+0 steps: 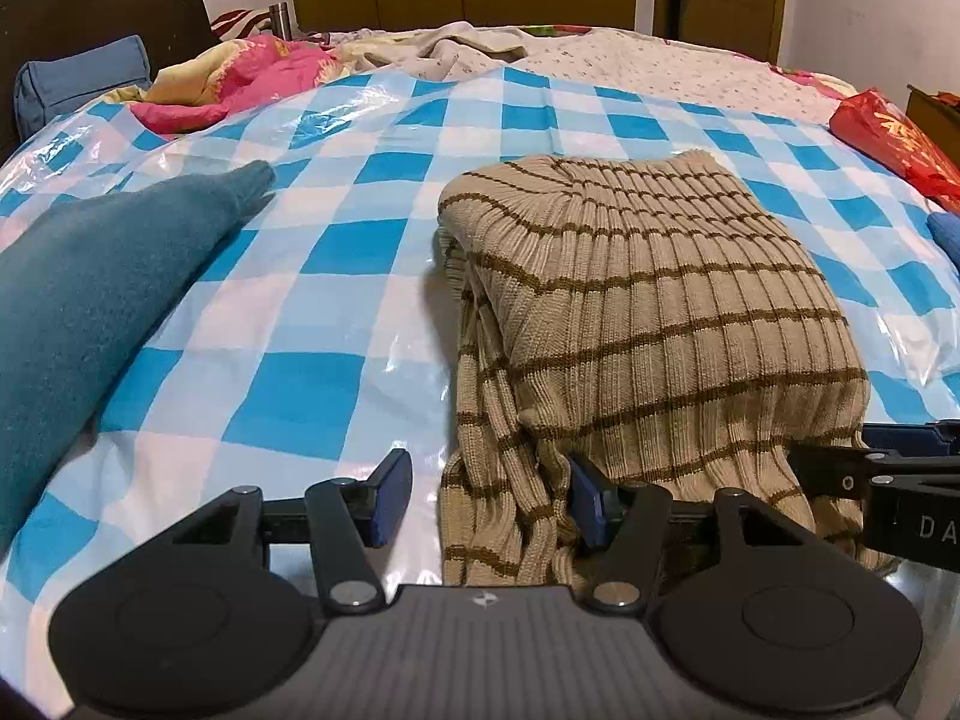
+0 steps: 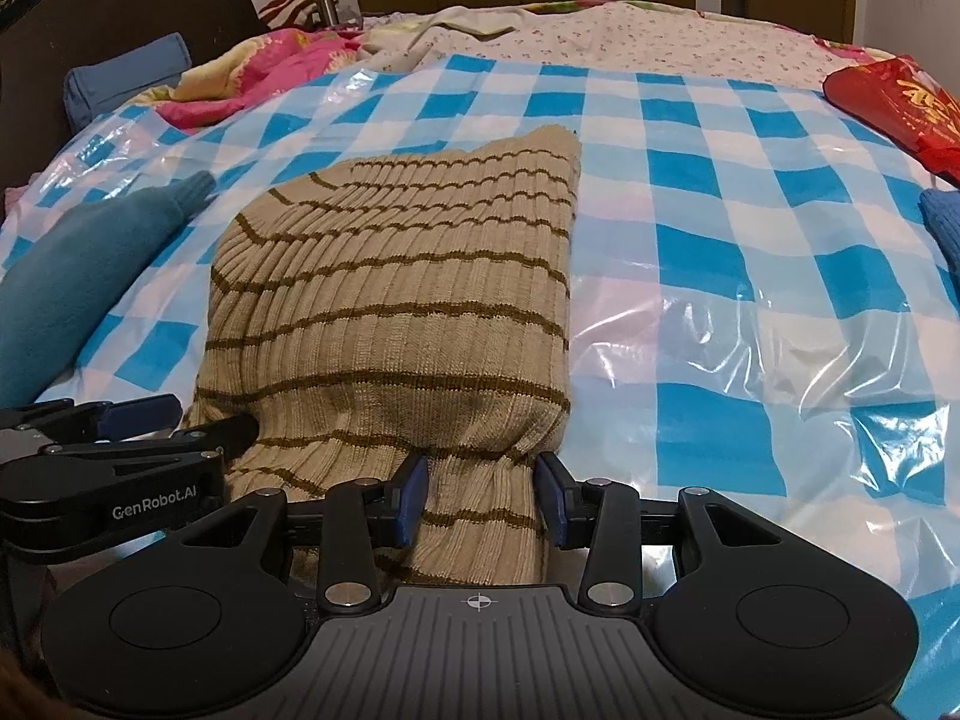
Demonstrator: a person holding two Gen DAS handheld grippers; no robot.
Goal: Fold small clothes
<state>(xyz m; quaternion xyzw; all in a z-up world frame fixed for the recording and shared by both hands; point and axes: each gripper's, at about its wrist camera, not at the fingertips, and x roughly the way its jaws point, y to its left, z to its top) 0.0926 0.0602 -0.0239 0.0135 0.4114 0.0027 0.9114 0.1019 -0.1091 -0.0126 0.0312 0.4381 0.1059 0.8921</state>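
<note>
A folded beige sweater with brown stripes (image 1: 648, 312) lies on a blue-and-white checked plastic sheet (image 1: 312, 252) spread over a bed, its near edge hanging toward the cameras. The left tool (image 1: 489, 501) stands fairly wide: its right blue pad touches the sweater's bunched near-left edge, while its left pad sits clear over the sheet, so nothing is pinched. The right tool (image 2: 480, 498) straddles a gathered fold of the sweater's near edge; knit fills the gap between its blue pads, though whether they actually press it is hard to make out. In each wrist view the other tool is cut off at the frame's edge.

A teal garment (image 1: 90, 300) lies to the left, partly out of frame. At far right, only the corner of a blue knit item (image 2: 945, 228) shows, beside a red bag (image 2: 900, 108). Rumpled pink and floral bedding (image 1: 252, 78), a blue pillow (image 1: 78, 81) and a metal flask (image 1: 279, 18) crowd the dim headboard end.
</note>
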